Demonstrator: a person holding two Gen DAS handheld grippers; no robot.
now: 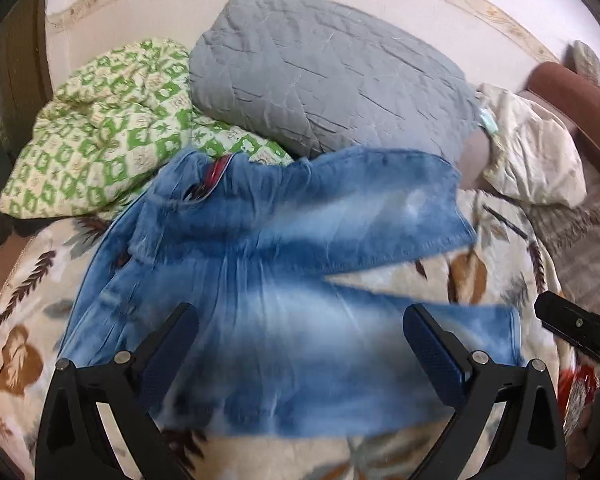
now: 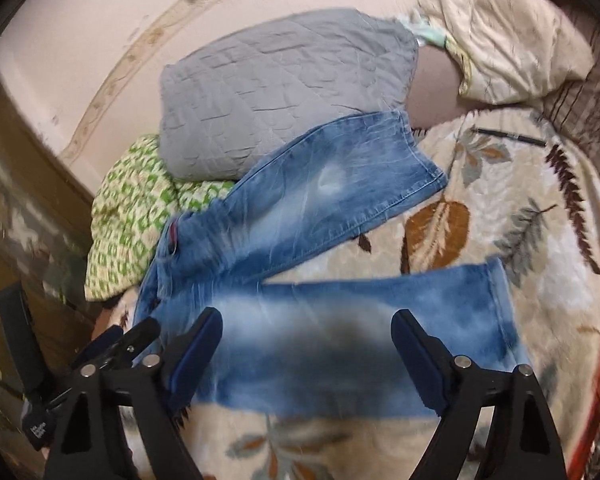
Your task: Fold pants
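Here the left gripper (image 1: 300,344) stands wide, its two blue-padded fingers (image 1: 432,356) spread apart and holding nothing, with the jeans (image 1: 268,264) lying straight ahead of it and passing beneath the gap between them. The right gripper (image 2: 306,354) is spread just as wide and holds nothing either; the nearer trouser leg runs across right in front of its fingers (image 2: 194,356), blurred in both views. The jeans lie on a leaf-patterned blanket (image 2: 500,216), legs splayed apart, the farther leg angling away to the right. Beyond the jeans sits a grey quilted pillow (image 1: 324,72), its near edge touching them, and to its left a green-and-white quilt (image 1: 100,136). Far off to the right lies a cream pillow (image 1: 536,152)
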